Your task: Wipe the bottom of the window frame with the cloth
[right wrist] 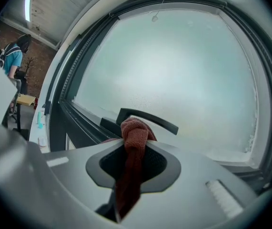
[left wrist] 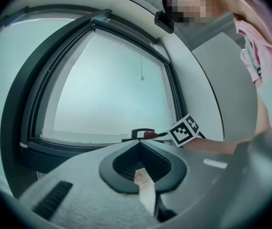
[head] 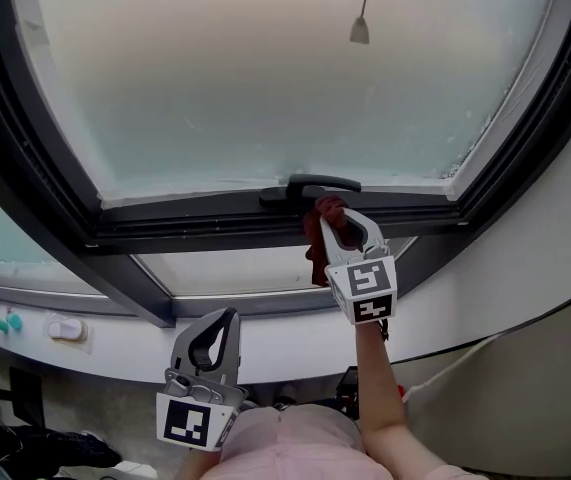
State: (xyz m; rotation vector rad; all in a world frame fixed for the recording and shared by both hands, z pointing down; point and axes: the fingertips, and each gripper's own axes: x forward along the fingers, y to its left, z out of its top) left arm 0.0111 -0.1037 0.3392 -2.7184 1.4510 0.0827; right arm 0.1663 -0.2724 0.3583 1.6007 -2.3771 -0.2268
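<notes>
A dark red cloth (head: 318,230) (right wrist: 133,147) is pinched in my right gripper (head: 337,214) (right wrist: 135,124), its bunched end poking past the jaw tips. That end sits against the bottom rail of the dark window frame (head: 205,223) (right wrist: 85,123), just below the black window handle (head: 315,184) (right wrist: 147,118). My left gripper (head: 217,336) (left wrist: 138,144) hangs low and to the left, away from the frame, shut with nothing in it. In the left gripper view the right gripper's marker cube (left wrist: 186,130) and a bit of cloth (left wrist: 150,134) show by the handle (left wrist: 140,131).
Frosted glass (head: 285,78) fills the sash; a blind pull (head: 361,28) hangs in front of it. A lower pane (head: 230,268) lies under the rail. On the white sill at left sit a teal object (head: 0,320) and a small white piece (head: 65,328). A person stands far left (right wrist: 13,61).
</notes>
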